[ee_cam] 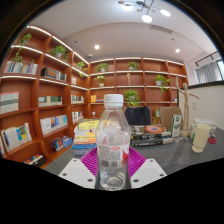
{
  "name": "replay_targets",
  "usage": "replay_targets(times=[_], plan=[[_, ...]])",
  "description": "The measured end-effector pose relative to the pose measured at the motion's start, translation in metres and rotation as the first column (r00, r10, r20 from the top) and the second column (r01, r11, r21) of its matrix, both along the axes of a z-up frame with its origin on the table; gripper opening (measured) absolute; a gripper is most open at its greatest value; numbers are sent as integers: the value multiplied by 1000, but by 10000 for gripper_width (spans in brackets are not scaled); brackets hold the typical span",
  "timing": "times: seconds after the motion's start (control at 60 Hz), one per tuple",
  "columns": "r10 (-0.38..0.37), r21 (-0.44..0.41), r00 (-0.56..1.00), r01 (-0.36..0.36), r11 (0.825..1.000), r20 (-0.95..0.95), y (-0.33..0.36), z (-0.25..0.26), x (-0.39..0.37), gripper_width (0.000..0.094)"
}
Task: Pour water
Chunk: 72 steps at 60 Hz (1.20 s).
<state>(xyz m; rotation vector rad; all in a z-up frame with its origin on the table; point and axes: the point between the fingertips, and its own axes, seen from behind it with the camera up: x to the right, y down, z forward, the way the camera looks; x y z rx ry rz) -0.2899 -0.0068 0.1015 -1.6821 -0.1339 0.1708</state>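
The gripper (pixel 113 168) is clamped on a clear plastic water bottle (pixel 113 140), held upright above the tabletop (pixel 175 158), bookshelves (pixel 45 100) beyond.

Bottle (pixel 113 140) upright between gripper (pixel 112 168) fingers; cup (pixel 201 137) right, bookshelves (pixel 40 95) behind.
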Motion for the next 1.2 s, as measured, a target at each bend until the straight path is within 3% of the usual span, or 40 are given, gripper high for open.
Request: replay_targets(times=[0.15, 0.283, 0.483, 0.617, 0.783, 0.967, 1.2], plan=[[-54, -54, 993, 48, 997, -101, 6, 2, 37, 378], [-92, -72, 916, 69, 995, -391, 21, 25, 88, 380], [-171, -96, 542, 164, 982, -823, 46, 76, 192, 379], [-131, -89, 262, 167, 982, -956, 77, 97, 245, 377], [-41, -58, -120, 142, 988, -992, 100, 121, 286, 378], [-18, -62, -458, 81, 995, -889, 115, 123, 298, 380], [23, -41, -628, 87, 995, -778, 121, 120, 316, 376]])
